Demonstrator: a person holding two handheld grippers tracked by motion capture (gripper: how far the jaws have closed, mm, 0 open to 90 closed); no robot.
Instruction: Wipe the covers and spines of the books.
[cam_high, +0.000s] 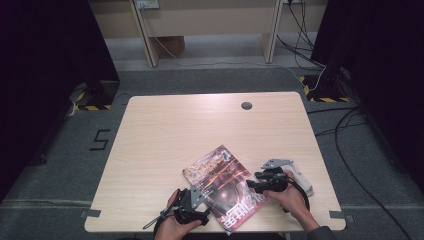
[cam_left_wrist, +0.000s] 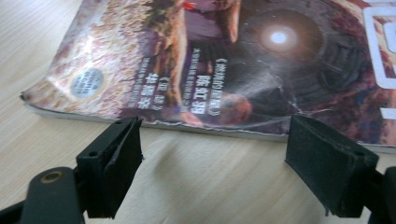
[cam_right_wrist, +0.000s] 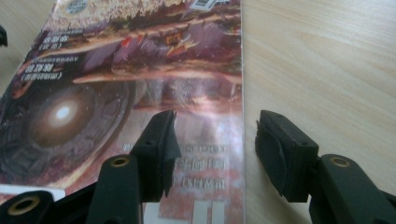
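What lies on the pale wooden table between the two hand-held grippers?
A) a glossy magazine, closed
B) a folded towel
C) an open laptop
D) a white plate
A: a glossy magazine with a dark, reddish illustrated cover lies closed and flat on the pale wooden table.

- Far half of pale wooden surface bare; only a small dark round grommet near far edge.
- Glossy dark-covered magazine lies flat between both tongs, near front edge.
- Bare wood flanks it.

magazine cut off by frame edges, its cover print blurred
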